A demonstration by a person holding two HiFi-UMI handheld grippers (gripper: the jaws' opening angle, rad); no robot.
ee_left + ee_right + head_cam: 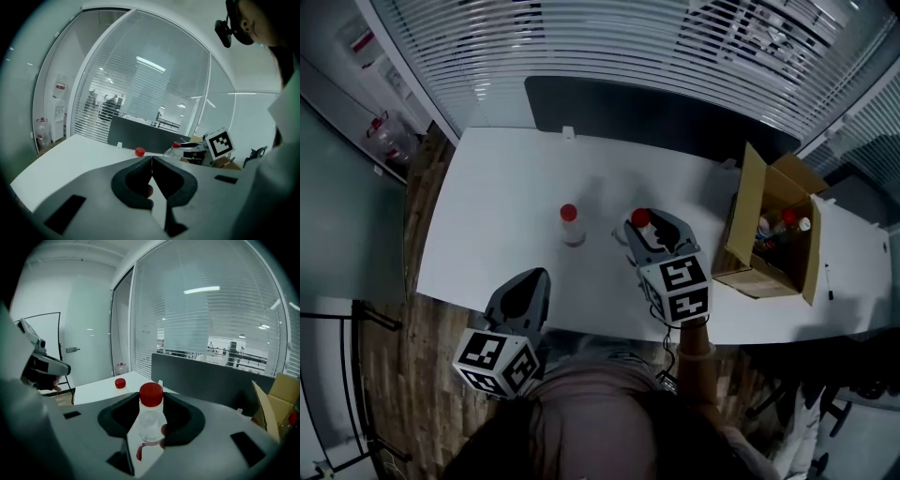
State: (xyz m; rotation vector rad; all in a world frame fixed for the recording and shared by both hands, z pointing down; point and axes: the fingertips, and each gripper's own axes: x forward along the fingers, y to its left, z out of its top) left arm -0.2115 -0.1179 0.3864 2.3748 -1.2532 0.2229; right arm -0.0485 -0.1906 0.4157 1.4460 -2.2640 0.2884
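No legible word, brand or number is found in any view.

The right gripper [645, 225] carries a white marker cube [675, 289]. Its faces bear black-and-white square patterns, with no letters or digits.

The left gripper [525, 286] carries a second white marker cube [497, 361] with patterns of the same kind.

The clear plastic bottle with a red cap [151, 418] stands between the right gripper's jaws. It shows no readable label.

The red-and-white notice [59, 87] sits on the wall panel. Its print is too small to read.

The small capped bottles [783, 222] stand in the brown cardboard box [750, 202]. Any labels on them are too small to read.
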